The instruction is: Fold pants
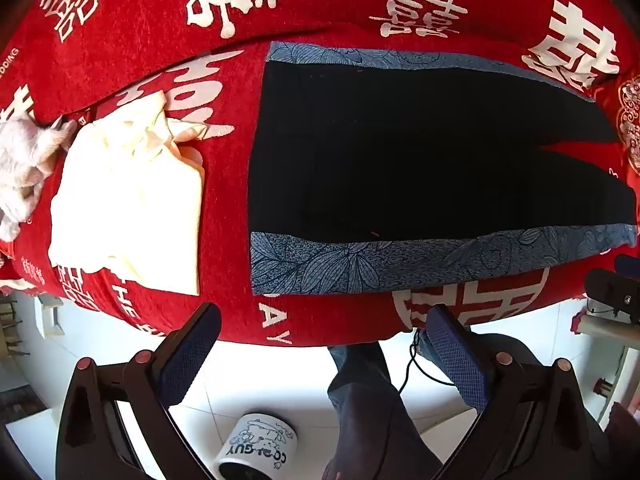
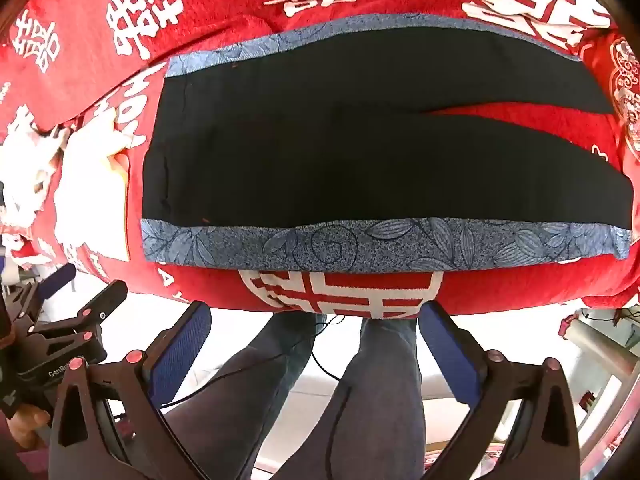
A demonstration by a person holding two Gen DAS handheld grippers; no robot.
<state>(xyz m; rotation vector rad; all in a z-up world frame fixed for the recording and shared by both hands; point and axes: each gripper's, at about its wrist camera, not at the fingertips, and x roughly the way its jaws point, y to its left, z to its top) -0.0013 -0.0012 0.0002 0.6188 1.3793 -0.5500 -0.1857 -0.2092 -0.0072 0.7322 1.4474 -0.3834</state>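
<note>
Grippers agape, hovering before pants.

Your left gripper and right gripper share black frames, blue textured pads, copper-red screws.

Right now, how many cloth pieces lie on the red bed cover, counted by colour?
Black with blue flower-print side bands: 1, the pants, spread flat.
Cream: 1, a folded garment left of the pants.
White fluffy: 1, a piece at the far left edge; what it is I cannot tell.
Total: 3, all on the red bed cover.
</note>
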